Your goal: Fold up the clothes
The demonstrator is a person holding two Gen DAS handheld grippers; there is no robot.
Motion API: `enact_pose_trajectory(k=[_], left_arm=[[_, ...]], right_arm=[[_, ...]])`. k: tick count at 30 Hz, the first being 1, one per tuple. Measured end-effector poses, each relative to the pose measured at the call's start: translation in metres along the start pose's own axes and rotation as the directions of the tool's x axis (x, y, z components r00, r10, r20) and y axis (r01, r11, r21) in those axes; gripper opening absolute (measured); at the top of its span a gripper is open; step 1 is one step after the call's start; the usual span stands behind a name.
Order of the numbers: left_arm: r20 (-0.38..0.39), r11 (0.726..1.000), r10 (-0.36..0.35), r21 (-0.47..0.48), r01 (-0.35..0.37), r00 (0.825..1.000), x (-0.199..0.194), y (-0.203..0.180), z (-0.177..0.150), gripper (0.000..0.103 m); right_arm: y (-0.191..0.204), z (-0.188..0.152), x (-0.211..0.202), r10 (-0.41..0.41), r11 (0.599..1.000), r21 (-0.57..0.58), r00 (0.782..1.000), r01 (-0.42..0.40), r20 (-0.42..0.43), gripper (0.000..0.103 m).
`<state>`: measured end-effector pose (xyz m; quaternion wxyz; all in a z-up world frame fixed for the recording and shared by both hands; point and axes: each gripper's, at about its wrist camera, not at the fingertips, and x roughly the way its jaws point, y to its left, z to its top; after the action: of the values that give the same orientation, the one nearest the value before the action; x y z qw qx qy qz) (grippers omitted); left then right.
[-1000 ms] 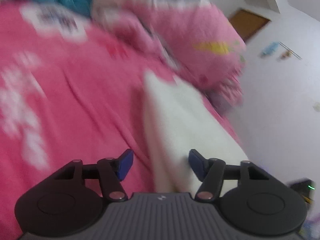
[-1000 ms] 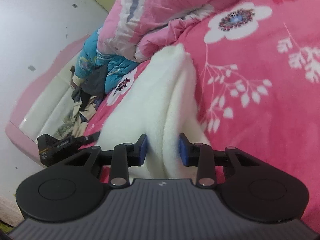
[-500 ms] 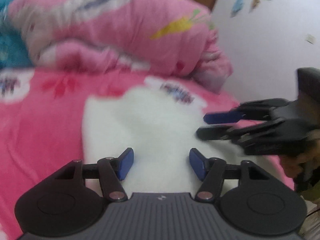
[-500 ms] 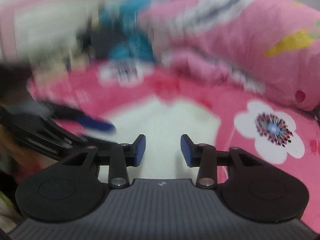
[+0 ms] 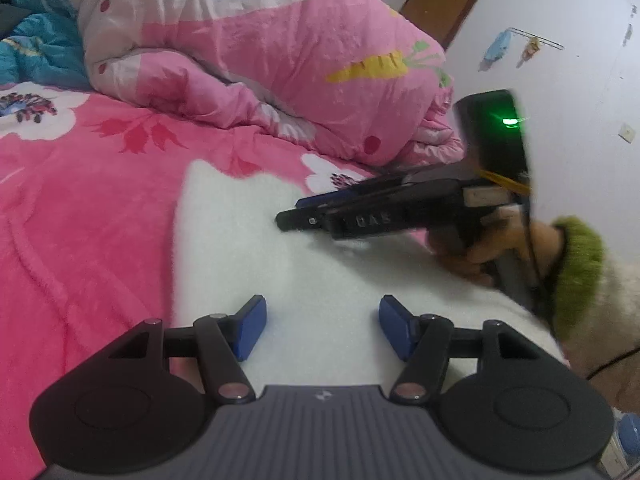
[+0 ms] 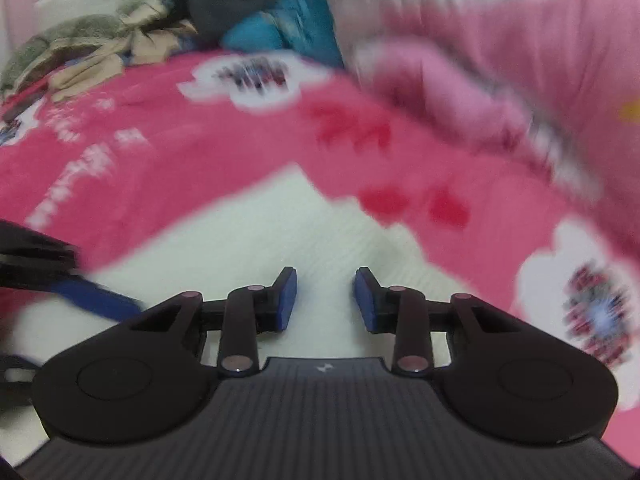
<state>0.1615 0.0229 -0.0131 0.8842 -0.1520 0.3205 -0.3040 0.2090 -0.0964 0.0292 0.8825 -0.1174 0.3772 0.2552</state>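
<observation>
A white fleece garment [image 5: 320,264] lies flat on the pink flowered bedsheet [image 5: 80,200]. My left gripper [image 5: 322,332] hovers over its near end, open, with nothing between the blue pads. Over the garment's right side my right gripper [image 5: 294,211] points left, held by a hand in a green cuff [image 5: 576,264]. In the blurred right wrist view, the right gripper [image 6: 326,300] is open above the white garment [image 6: 256,240], which lies flat beneath it. One blue finger [image 6: 96,300] of the left gripper shows at the left edge.
A bunched pink quilt [image 5: 280,60] lies across the bed behind the garment. Blue clothing [image 5: 32,48] sits at the far left, and a pile of mixed clothes [image 6: 92,48] lies by the headboard. A white wall [image 5: 580,80] stands to the right of the bed.
The right gripper let go of the white garment, which went from hanging bunched to lying flat. Both grippers swung round over it, now facing the quilt.
</observation>
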Motion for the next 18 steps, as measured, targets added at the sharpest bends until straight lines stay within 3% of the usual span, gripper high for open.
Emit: enact_pose_trajectory(k=[2, 6, 10, 13, 18], left_arm=[[0.006, 1.000, -0.009, 0.006, 0.008, 1.000, 0.000, 0.001, -0.001, 0.064], [0.020, 1.000, -0.010, 0.008, 0.010, 1.000, 0.000, 0.002, -0.003, 0.064], [0.013, 1.000, 0.019, 0.007, -0.019, 1.000, 0.001, -0.001, -0.001, 0.064], [0.003, 0.999, 0.018, 0.028, -0.018, 1.000, -0.001, -0.004, 0.002, 0.065], [-0.010, 0.998, 0.031, 0.049, -0.030, 0.999, -0.007, -0.012, 0.010, 0.069]], right_arm=[[-0.004, 0.010, 0.016, 0.019, 1.000, -0.003, 1.000, -0.019, -0.007, 0.030], [-0.004, 0.023, 0.009, 0.009, 1.000, 0.009, 0.999, -0.009, 0.041, 0.030], [-0.022, 0.023, 0.058, 0.018, 0.997, 0.079, 0.999, -0.015, -0.040, 0.030], [-0.040, 0.024, 0.043, 0.016, 0.982, 0.189, 1.000, -0.016, 0.001, 0.031], [-0.049, 0.004, -0.065, -0.137, 0.954, 0.282, 0.985, 0.103, 0.102, 0.031]])
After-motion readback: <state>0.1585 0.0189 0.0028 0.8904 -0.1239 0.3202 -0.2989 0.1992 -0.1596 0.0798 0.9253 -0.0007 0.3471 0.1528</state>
